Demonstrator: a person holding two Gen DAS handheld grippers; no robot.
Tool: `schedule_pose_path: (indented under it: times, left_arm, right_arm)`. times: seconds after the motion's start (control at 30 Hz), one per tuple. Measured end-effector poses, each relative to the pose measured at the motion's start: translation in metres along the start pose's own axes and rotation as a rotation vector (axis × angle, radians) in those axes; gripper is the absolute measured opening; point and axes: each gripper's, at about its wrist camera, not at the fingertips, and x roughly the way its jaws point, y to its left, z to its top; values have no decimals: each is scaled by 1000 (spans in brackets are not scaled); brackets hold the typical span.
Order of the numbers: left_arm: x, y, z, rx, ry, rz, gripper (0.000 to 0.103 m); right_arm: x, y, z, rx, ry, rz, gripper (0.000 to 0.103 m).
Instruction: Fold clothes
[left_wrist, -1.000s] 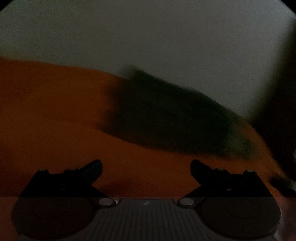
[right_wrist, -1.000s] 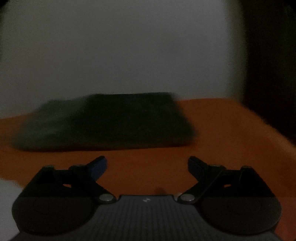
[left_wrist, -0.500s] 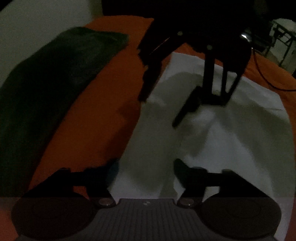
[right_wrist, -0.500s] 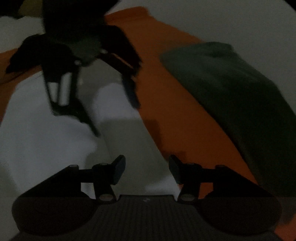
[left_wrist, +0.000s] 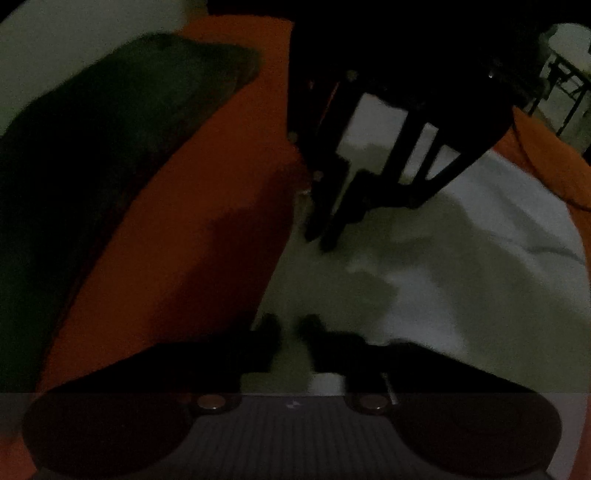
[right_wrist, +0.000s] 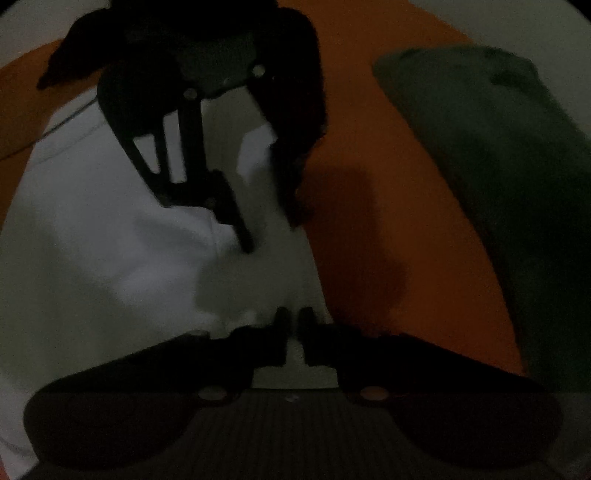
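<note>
An orange sheet (left_wrist: 192, 229) covers the surface (a bed or a desk, the dim light does not settle it), and on it lie two cloths. The bigger one showing, a white garment (right_wrist: 92, 258), spreads flat under both tools; a dark green cloth (right_wrist: 498, 177) lies folded just beside it, across a strip of bare orange. The white garment's edge toward the green cloth runs straight from one tool to the other, and the two face each other along it. The left gripper (left_wrist: 290, 332) and right gripper (right_wrist: 291, 325) each sit on that edge with jaws nearly together, seemingly pinching the white cloth; neither is nearer, so the edge would lift evenly.
</note>
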Motion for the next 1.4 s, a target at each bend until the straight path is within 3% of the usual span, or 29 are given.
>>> schedule_pose_path:
  times: [0.07, 0.13, 0.27, 0.33, 0.4, 0.43, 0.47, 0.53, 0.6, 0.73, 0.77, 0.83, 0.93, 1.0, 1.07, 1.13, 1.17, 1.2, 1.27, 1.3, 1.4]
  left_arm:
    - [-11, -6, -3, 5, -24, -39, 5]
    - [-20, -2, -8, 40, -23, 31, 5]
    - [-21, 2, -2, 13, -1, 102, 7]
    - [-22, -12, 2, 76, 34, 148, 11]
    - [-20, -19, -2, 137, 72, 189, 35]
    - [-22, -20, -5, 148, 88, 207, 58]
    - [-24, -14, -9, 127, 87, 209, 65]
    - [-33, -2, -20, 69, 79, 225, 65]
    - [-47, 11, -35, -3, 65, 249, 73]
    - [-85, 22, -85, -108, -9, 333, 82]
    - [-91, 26, -97, -160, -25, 360, 82]
    - [-103, 35, -122, -264, -58, 413, 82]
    - [-96, 36, -148, -341, -13, 529, 84]
    - [-97, 40, -165, -444, -61, 574, 99]
    - [-104, 44, -179, -567, -116, 658, 99]
    - [-106, 40, -191, -607, -149, 759, 100]
    - [-109, 39, -198, -614, -165, 773, 100]
    - [-112, 36, -202, -616, -171, 798, 100]
    - [-120, 31, -207, -620, -168, 889, 98]
    - [-120, 30, -204, -641, -186, 907, 98]
    - [-142, 22, -208, -746, -238, 1001, 96]
  right_arm:
    - [-12, 14, -1, -42, -22, -32, 5]
    - [-14, 21, -1, -60, -31, -79, 5]
    - [-9, 28, 3, -68, -38, -189, 4]
    - [-6, 32, 4, -72, -41, -244, 0]
    - [2, 33, 6, -62, -38, -262, 0]
    - [8, 34, 6, -53, -35, -263, 0]
    - [10, 34, 6, -35, -38, -269, 1]
    - [7, 36, 1, 32, -64, -300, 3]
    - [3, 37, -3, 99, -90, -331, 3]
    - [-25, 60, -31, 333, -201, -393, 10]
    - [-29, 69, -39, 399, -224, -411, 12]
    - [-26, 91, -53, 529, -253, -464, 32]
    - [-6, 122, -61, 657, -300, -520, 34]
    - [10, 142, -65, 732, -330, -555, 34]
    - [21, 149, -74, 771, -366, -592, 34]
    - [28, 150, -86, 794, -405, -629, 34]
    - [30, 149, -91, 809, -421, -642, 34]
    - [29, 145, -97, 831, -433, -645, 34]
    - [27, 138, -107, 876, -456, -650, 16]
    - [25, 134, -112, 898, -467, -653, 1]
    - [21, 131, -113, 914, -468, -646, 0]
